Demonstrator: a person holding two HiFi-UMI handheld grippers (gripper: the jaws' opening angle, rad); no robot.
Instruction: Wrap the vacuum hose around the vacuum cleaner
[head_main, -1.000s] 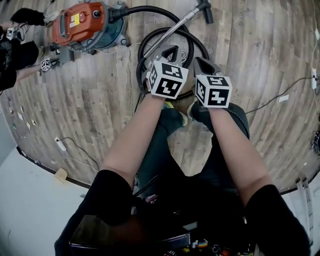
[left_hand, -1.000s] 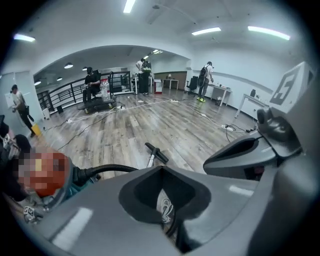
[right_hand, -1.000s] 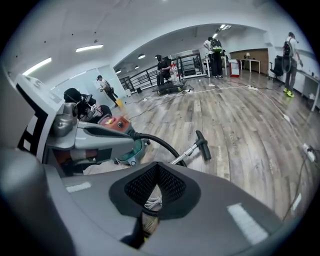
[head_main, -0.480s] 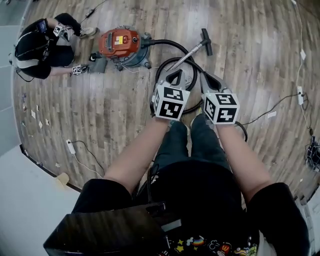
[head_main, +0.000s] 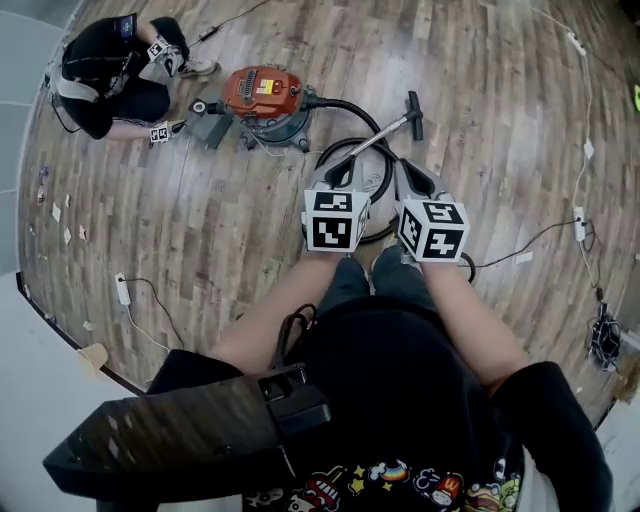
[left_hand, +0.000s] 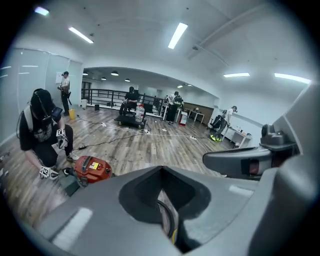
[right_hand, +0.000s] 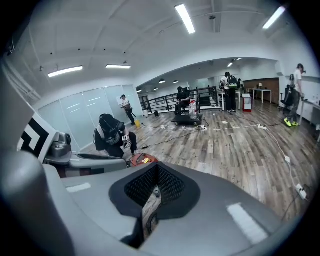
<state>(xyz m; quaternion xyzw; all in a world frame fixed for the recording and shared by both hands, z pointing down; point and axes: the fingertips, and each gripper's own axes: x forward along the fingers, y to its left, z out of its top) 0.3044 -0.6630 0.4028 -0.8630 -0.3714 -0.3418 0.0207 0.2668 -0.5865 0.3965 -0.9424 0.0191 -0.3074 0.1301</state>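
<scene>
- The wearer's bare forearms (head_main: 270, 310) reach forward over a wood-plank floor (head_main: 200, 220), each hand carrying a tool topped with a black-and-white marker cube.
- The left tool (head_main: 345, 172) (left_hand: 161, 172) has its jaws brought together at the tips. It grips nothing, and only a narrow slit between the jaws shows floor and a dark curve of hose below.
- The right tool (head_main: 408, 172) (right_hand: 156, 170), just beside the left, is likewise closed to a slit and holds nothing.
- The black vacuum hose (head_main: 352, 104) lies in loose loops on the floor directly under and ahead of both tools. One end runs in an arc to the canister, and none of it is wound around the machine.
- A metal wand (head_main: 385, 133) lies slanted across the loops, its dark end piece pointing away from the wearer.
- The red vacuum cleaner (head_main: 265, 93) (left_hand: 92, 168) (right_hand: 143, 159) sits on the floor beyond the loops, to the wearer's left.
- A crouching person (head_main: 110, 75) in dark clothing is next to the canister on its far side, with marker cubes at the hands.
- Thin cables (head_main: 530, 240) trail across the floor to the right.
- Further off, the gripper views show several people (right_hand: 230, 92) standing near a dark railing (left_hand: 107, 96) under strip ceiling lights (right_hand: 186, 19).
</scene>
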